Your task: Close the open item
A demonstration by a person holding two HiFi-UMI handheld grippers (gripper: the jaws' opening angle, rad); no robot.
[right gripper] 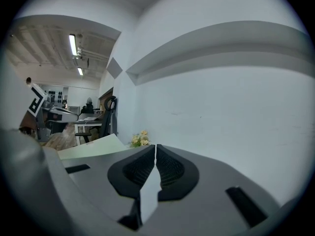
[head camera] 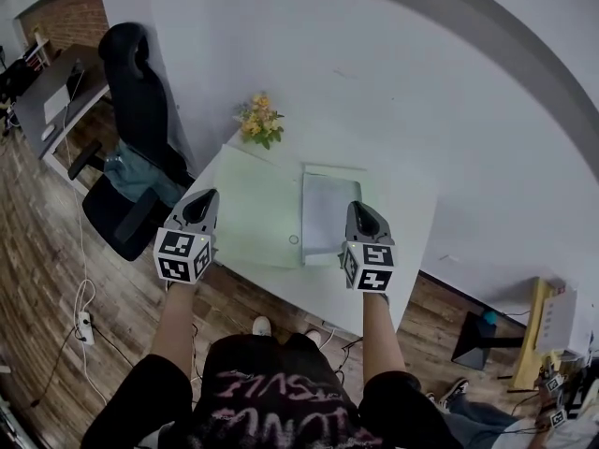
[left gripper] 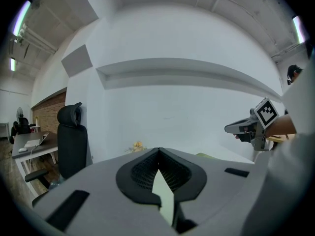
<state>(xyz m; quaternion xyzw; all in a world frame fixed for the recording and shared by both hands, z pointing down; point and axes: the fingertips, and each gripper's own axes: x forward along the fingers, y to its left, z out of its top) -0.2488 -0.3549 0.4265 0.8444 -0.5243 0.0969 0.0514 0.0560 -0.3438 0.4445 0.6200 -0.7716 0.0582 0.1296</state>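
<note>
Both hands hover at the near edge of the white rectangular table (head camera: 412, 204), and there lies the job: a thin pale green folder (head camera: 257, 204), spread flat open, green cover on the left, paler white inner half (head camera: 328, 204) on the right. The left gripper (head camera: 206, 197) sits just off the cover's left edge, jaws pressed together, nothing in them. The right gripper (head camera: 357, 206) hangs over the white half's right edge, jaws likewise together and empty. Here's the worry: closed jaws can't pinch a cover lying flush on the table, so a nudge may only skate the whole folder toward the small bunch of yellow flowers (head camera: 260, 120) at the far corner. Lift one half without pinning the other and it could flop back or shut crooked.
</note>
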